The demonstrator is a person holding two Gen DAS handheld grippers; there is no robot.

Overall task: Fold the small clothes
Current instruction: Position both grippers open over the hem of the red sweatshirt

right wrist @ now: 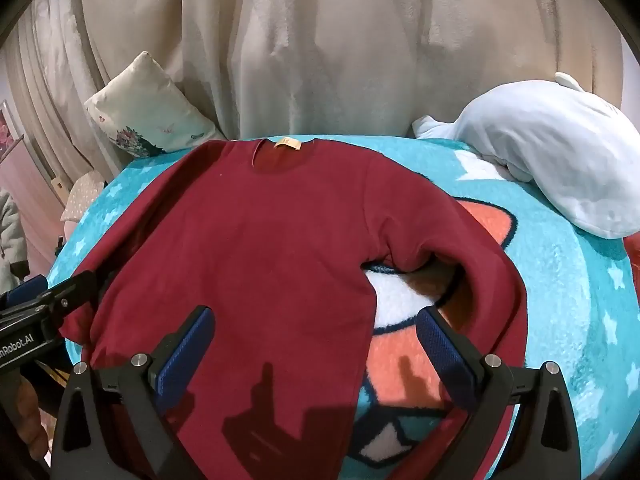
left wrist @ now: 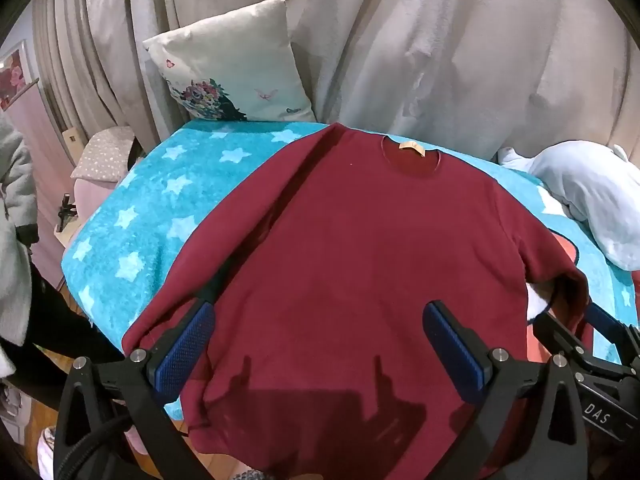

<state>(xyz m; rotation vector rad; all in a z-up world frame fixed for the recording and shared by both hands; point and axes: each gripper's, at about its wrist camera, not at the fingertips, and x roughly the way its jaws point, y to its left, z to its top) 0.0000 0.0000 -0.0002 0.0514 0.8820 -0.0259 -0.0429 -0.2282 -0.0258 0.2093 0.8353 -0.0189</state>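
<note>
A small dark red sweatshirt (left wrist: 360,248) lies flat, face up, on a turquoise star blanket (left wrist: 160,208), collar at the far side, both sleeves angled down along its body. My left gripper (left wrist: 320,344) is open and empty, hovering above the lower left part of the body. My right gripper (right wrist: 316,344) is open and empty above the lower right hem, its right finger near the right sleeve (right wrist: 480,272). The sweatshirt (right wrist: 248,248) fills the right wrist view. Each gripper shows at the edge of the other's view.
A floral cushion (left wrist: 232,68) leans at the back left. A pale blue plush toy (right wrist: 552,160) lies at the back right of the blanket (right wrist: 580,300). Beige drapes (left wrist: 400,40) hang behind. The blanket's left edge drops to a wooden floor.
</note>
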